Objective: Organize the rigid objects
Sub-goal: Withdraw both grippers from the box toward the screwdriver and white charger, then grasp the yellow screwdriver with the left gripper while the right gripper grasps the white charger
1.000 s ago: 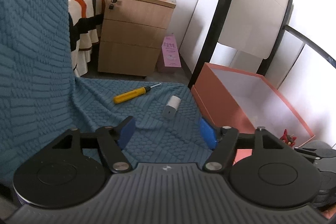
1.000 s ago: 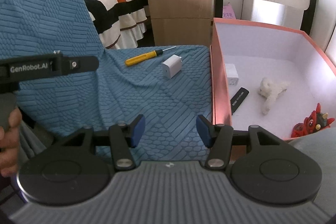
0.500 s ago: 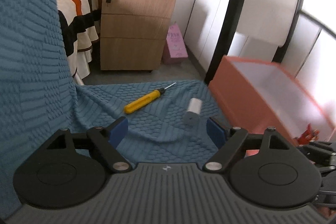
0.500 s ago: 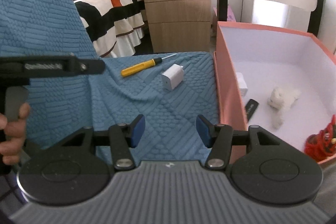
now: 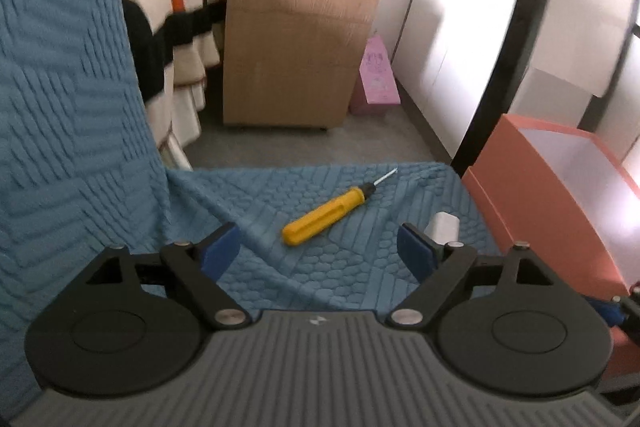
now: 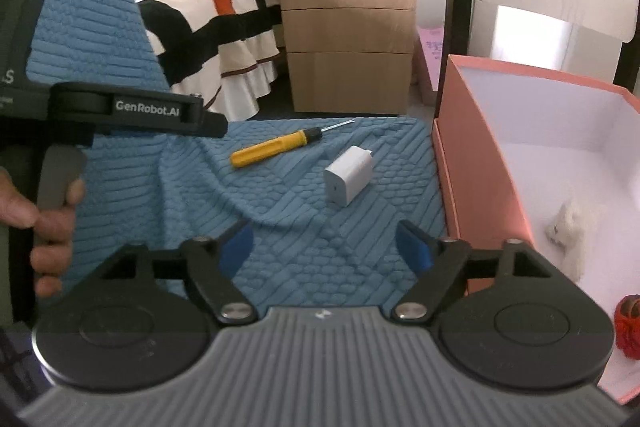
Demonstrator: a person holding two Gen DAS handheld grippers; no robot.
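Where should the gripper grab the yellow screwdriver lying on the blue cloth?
Best grab the screwdriver by its thick yellow handle, not the thin metal tip. It lies flat on the blue cloth, slanted, with clear space on both sides. So come down from above with one finger on each long side of the handle. The left gripper, its jaws opening with nothing between them, looks nearest.

One screwdriver (image 6: 276,148), one charger (image 6: 349,175), one box (image 6: 476,163), two toys (image 6: 570,223).

Lying on blue quilted cover (image 6: 304,211): yellow screwdriver (image 6: 272,149) beside white charger block (image 6: 349,175), salmon box (image 6: 472,187) sitting at cover's right edge.
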